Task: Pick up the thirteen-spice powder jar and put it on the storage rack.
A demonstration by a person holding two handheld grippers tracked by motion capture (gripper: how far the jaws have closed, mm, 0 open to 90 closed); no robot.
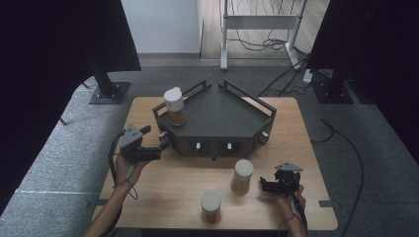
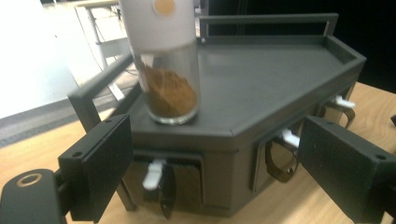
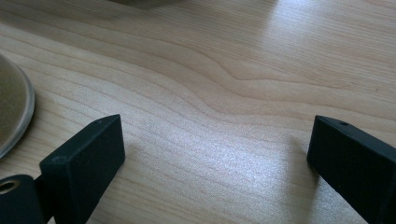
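A dark grey corner rack point(image 1: 222, 116) stands at the back of the wooden table. On its top, at the left, stands a glass jar point(image 1: 175, 111) with a white lid and brown powder. My left gripper point(image 1: 157, 137) is open just off the rack's front left corner. In the left gripper view the jaws point(image 2: 215, 140) straddle that corner point(image 2: 224, 135) without touching it, and the jar point(image 2: 166, 70) stands upright above them. My right gripper point(image 1: 266, 185) rests low at the right, open over bare wood point(image 3: 217, 135). A jar's base point(image 3: 11, 112) lies at its left edge.
Two more white-lidded jars stand on the table: one point(image 1: 242, 176) just left of the right gripper, another point(image 1: 211, 206) near the front edge. Metal hooks with white clips point(image 2: 154, 175) hang under the rack's front. A low rail point(image 2: 266, 18) rims the rack's back.
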